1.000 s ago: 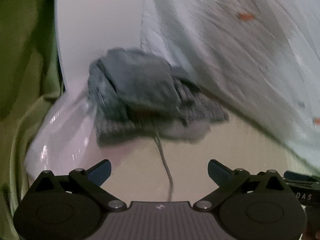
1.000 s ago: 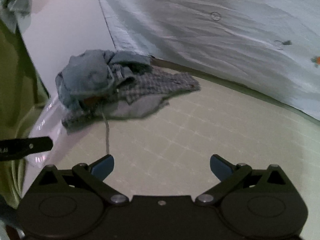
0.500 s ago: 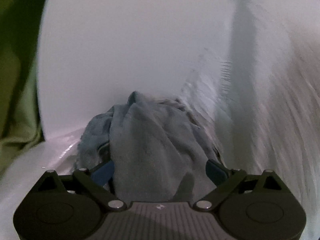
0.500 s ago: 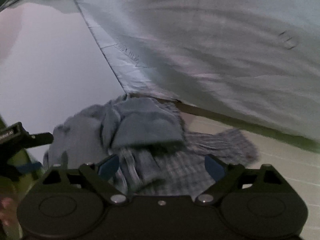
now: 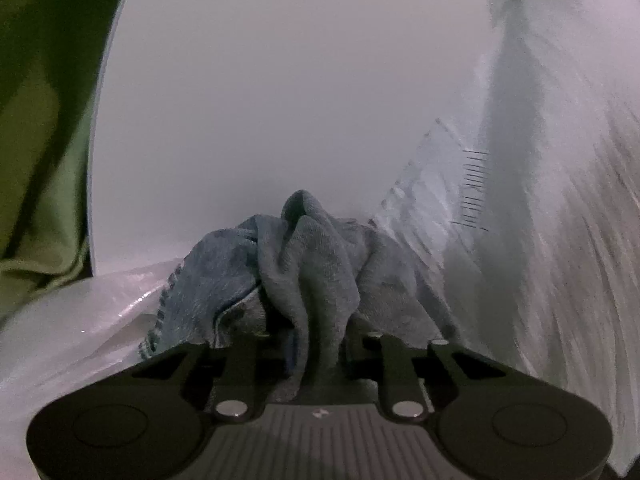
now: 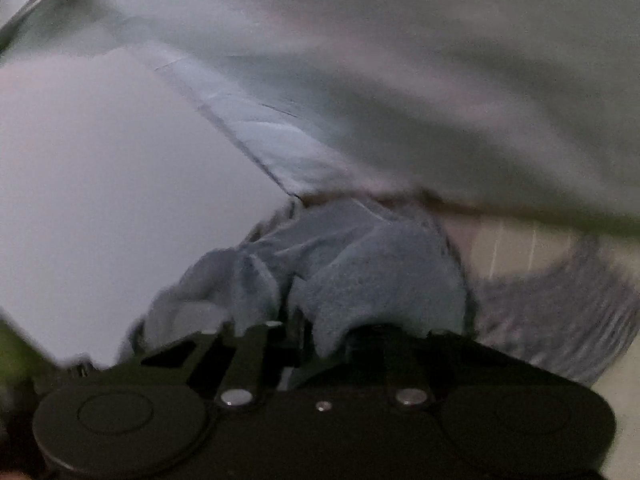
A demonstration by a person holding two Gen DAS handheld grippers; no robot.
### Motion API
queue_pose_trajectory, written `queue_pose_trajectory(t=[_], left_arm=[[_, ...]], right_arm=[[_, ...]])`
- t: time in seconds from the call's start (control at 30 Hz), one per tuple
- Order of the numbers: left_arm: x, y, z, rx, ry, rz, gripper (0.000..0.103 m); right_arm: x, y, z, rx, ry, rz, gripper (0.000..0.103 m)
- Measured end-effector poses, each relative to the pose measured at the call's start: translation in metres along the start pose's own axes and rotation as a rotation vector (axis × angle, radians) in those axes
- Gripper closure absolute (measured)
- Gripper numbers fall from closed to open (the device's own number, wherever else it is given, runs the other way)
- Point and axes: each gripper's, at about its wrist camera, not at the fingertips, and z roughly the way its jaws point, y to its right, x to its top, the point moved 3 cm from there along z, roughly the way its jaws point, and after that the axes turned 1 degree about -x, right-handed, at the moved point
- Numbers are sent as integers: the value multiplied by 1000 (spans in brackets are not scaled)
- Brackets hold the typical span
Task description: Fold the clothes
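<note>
Both tongs now clamped on blue cloth (image 5: 316, 280); checked garment (image 6: 560, 320) beside.

Two grippers: the left gripper (image 5: 318, 354) and the right gripper (image 6: 320, 344), each with its two fingers drawn together on a fold of cloth. Two garments lie ahead of the claws: one blue-grey terry garment (image 5: 316, 264), bunched directly between and just beyond the fingers in both views, and one checked grey garment (image 6: 560, 320), spread to the right of the right claw. Also counted: one pale sheet (image 6: 400, 80) hanging beyond and above the garments, one white panel (image 5: 280, 100) straight ahead of the left claw, one green cloth (image 5: 40, 140) at its far left.
</note>
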Motion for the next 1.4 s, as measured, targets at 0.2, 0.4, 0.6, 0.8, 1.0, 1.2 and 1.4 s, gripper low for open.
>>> queue_pose_trajectory(t=[0.2, 0.4, 0.6, 0.8, 1.0, 1.2, 1.4], left_arm=[[-21, 29, -80, -92, 91, 116, 85], [-77, 69, -154, -215, 55, 253, 88], [-196, 99, -184, -313, -198, 339, 89], [-307, 118, -212, -348, -496, 428, 81], [-315, 111, -230, -204, -404, 386, 45], [-301, 84, -216, -69, -370, 273, 33], [-296, 65, -193, 30, -391, 210, 32]], right_arm=[[0, -13, -119, -49, 250, -114, 91], [-9, 38, -286, -207, 507, -64, 91], [-70, 144, -450, -586, 623, 60, 91], [-169, 260, -556, -925, 463, 263, 90], [-248, 327, -586, -975, 183, 499, 60], [-259, 313, -594, -935, 209, 432, 37], [-247, 325, -559, -881, 193, 456, 20]])
